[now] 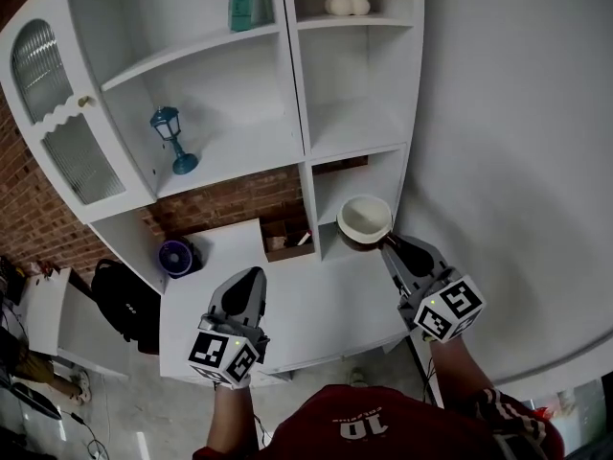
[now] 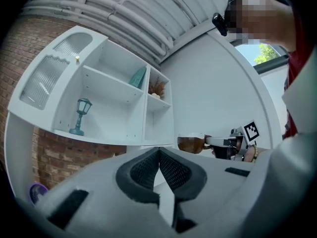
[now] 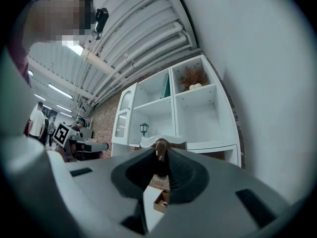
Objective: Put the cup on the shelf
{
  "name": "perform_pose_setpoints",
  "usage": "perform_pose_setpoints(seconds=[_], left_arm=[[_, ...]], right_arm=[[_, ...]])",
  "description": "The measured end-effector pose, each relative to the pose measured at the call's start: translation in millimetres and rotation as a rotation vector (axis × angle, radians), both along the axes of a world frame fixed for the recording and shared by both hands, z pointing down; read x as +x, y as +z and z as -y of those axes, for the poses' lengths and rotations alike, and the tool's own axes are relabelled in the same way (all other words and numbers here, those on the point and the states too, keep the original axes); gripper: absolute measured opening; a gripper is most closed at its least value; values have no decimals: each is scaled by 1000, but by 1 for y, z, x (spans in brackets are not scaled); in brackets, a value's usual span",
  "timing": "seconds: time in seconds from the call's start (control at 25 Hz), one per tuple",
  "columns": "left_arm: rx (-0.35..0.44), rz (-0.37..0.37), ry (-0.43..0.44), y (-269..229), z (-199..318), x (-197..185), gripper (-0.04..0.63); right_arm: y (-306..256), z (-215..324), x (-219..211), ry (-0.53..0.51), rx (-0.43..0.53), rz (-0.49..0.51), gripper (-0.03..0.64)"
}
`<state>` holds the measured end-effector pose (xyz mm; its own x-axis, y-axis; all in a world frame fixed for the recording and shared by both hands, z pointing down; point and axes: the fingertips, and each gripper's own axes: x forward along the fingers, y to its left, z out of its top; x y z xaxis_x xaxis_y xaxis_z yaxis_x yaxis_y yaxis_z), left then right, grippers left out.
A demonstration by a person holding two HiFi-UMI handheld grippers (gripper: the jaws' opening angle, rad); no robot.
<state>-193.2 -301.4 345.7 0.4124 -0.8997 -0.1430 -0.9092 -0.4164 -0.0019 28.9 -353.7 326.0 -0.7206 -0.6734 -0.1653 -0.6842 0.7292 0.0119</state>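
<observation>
Brown cup, handle pinched in right gripper; left gripper pressed together, empty. To be kept level, set onto white shelf.

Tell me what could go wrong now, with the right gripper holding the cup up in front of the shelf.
1. The right gripper pinches the cup only by its thin handle, so the cup could swivel or slip out on the way in.
2. The cup hangs close to the front edge of the shelf, at the low right compartment. A slightly wrong height could knock its rim against a board.
</observation>
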Motion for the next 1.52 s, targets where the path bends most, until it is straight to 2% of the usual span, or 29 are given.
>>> perform_pose_setpoints(seconds=[0.12, 0.32, 0.6, 0.84, 1.16, 1.52], left_arm=[[6, 7, 15, -6, 21, 16, 0], [15, -45, 70, -21, 50, 41, 0], [17, 10, 62, -21, 97, 68, 0], [3, 0, 52, -14, 124, 89, 0], [25, -6, 61, -18, 152, 97, 0], [55, 24, 61, -38, 179, 103, 0]], right_arm=[[-6, 19, 8, -13, 7, -2, 54], [-8, 49, 17, -44, 0, -3, 55], [-12, 86, 34, -89, 1, -8, 55], [-18, 117, 45, -134, 0, 0, 55], [-18, 156, 42, -128, -22, 7, 55], [-37, 186, 36, -151, -7, -12, 55]])
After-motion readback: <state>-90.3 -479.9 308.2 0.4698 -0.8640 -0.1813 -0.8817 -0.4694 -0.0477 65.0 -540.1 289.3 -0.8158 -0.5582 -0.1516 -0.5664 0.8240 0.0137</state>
